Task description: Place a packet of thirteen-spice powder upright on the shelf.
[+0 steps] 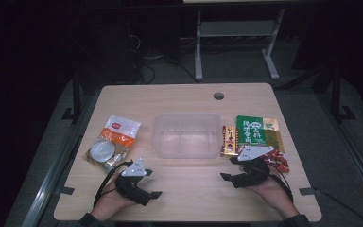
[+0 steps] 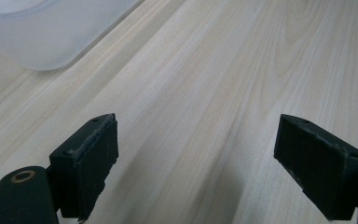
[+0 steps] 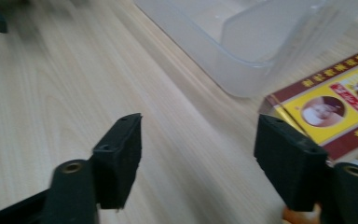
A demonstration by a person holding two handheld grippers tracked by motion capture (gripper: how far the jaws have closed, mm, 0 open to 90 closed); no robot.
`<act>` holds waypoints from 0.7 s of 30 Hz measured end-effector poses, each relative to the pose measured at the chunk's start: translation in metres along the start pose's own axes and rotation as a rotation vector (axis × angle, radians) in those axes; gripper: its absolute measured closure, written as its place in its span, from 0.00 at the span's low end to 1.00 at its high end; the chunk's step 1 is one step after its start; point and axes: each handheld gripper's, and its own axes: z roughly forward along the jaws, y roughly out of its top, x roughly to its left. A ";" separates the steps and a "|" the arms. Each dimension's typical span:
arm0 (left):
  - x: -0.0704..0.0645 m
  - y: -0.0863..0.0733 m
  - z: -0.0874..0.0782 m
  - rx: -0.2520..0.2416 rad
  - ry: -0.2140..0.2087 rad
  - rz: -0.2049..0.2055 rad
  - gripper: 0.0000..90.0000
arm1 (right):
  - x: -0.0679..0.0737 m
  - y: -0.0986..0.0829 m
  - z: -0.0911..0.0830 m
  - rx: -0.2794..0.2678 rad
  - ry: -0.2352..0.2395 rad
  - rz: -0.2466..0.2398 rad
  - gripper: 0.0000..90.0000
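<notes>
Both my sets of jaws are spread wide with nothing between them, just bare wood grain. My right gripper (image 3: 198, 154) hovers low over the surface near its front right part, and its right jaw sits just beside the corner of the yellow-and-maroon packet (image 3: 328, 107). In the high view that packet (image 1: 229, 140) is a narrow strip with its long axis running front to back, lying right up against the right wall of the clear plastic container (image 1: 187, 135). The container sits about mid-surface, its long axis running left to right, open side up; in the right gripper view I can see a divider wall inside it and its rounded corner (image 3: 242, 74) close ahead of my jaws.

My left gripper (image 1: 153, 183) is down by the front left part of the surface, jaws pointing off to the right along the front edge. In the left gripper view (image 2: 196, 154) the container's corner (image 2: 42, 42) shows up and to the left.

Farther out: a green packet (image 1: 256, 131) lies just right of the yellow one, with a red packet (image 1: 280, 161) peeking out beside my right gripper (image 1: 231, 171). On the left side there's a white-and-orange bag (image 1: 113, 140), tilted diagonally, well apart from the container.
</notes>
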 end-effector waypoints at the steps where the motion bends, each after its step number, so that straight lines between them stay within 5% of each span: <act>1: 0.000 0.000 -0.001 0.001 0.000 0.001 0.15 | -0.002 0.001 -0.001 0.005 -0.005 -0.001 0.41; 5: -0.001 0.000 -0.002 -0.002 -0.004 0.003 0.15 | -0.008 0.006 -0.005 -0.005 -0.020 0.003 0.55; 8: -0.002 0.000 -0.003 0.002 -0.005 0.008 0.16 | -0.018 0.013 -0.008 -0.019 -0.032 0.018 0.78; 11: -0.002 0.000 -0.003 0.002 -0.004 0.011 0.16 | -0.021 0.015 -0.009 -0.021 -0.037 0.025 0.82; 14: -0.003 0.000 -0.004 0.006 -0.009 0.010 0.16 | -0.032 0.021 -0.011 -0.036 -0.056 0.043 0.98; 21: -0.004 0.000 -0.004 0.004 -0.008 0.016 0.16 | -0.049 0.036 -0.007 -0.044 -0.091 0.044 1.00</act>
